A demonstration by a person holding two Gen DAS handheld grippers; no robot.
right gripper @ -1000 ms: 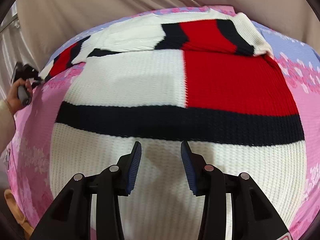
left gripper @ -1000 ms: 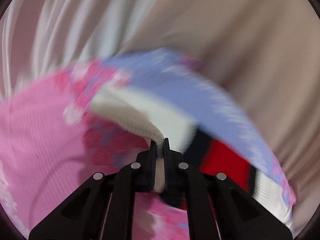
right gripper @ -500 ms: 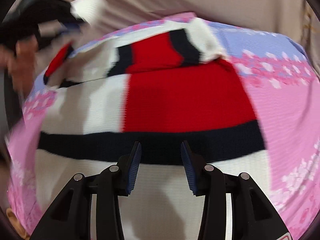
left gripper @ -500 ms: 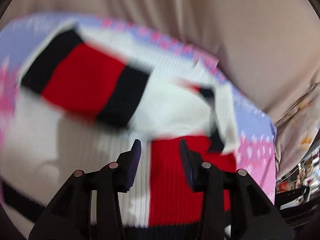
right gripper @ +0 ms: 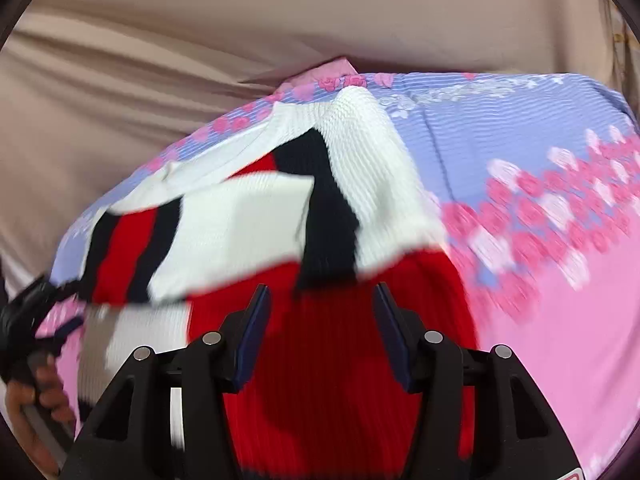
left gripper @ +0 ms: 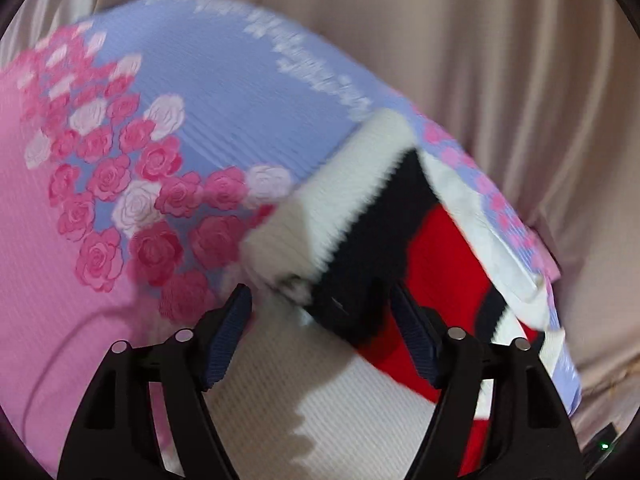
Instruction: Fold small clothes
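Both jaws gape over sweater (right gripper: 344, 380) on rose-print bedspread (left gripper: 224, 92), beige curtain (right gripper: 200, 40) behind.

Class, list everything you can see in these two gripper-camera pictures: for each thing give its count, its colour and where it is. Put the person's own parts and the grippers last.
Knitted sweater: one; white, red and black blocks; lying on the bedspread, both sleeves folded across its body.
Rose-patterned bedspread: one; pink and lilac-blue with pink and white roses; under the sweater.
Draped cloth backdrop: one; beige; behind the bed.
Left gripper: one; black with dark blue pads; open, over the sweater's left sleeve end.
Right gripper: one; black with dark blue pads; open, over the red panel.
Hand: one; at the right view's lower-left edge, gripping the left gripper's handle.
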